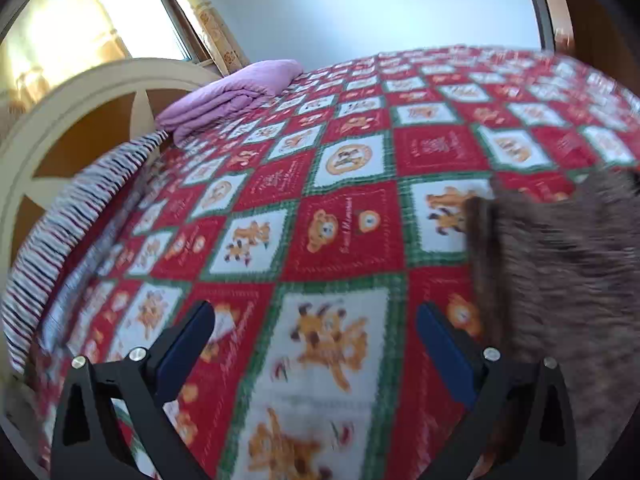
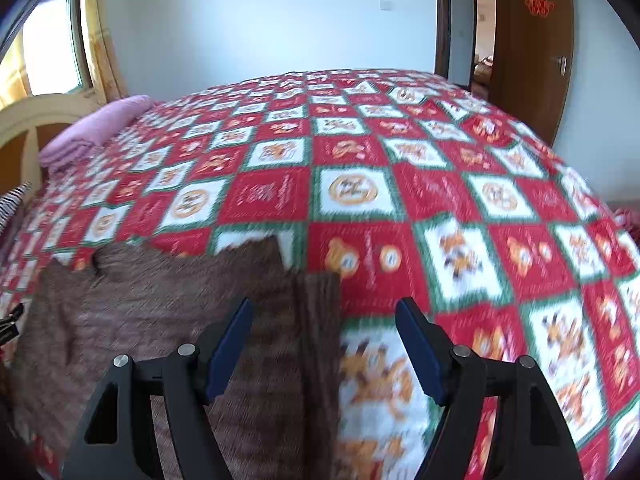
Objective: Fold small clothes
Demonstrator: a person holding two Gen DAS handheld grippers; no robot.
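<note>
A small brown knitted sweater lies flat on the red, white and green patterned bedspread. In the left wrist view the sweater fills the right side, its ribbed edge beside my right-hand finger. My left gripper is open wide over bare bedspread, with nothing between its fingers. My right gripper is open above the sweater's ribbed right edge, which passes between the blue pads without either pad pressing on it. Both views are blurred.
A folded pink blanket lies at the far left corner of the bed, by a cream headboard and a striped pillow. A window is on the left wall, a wooden door at the right.
</note>
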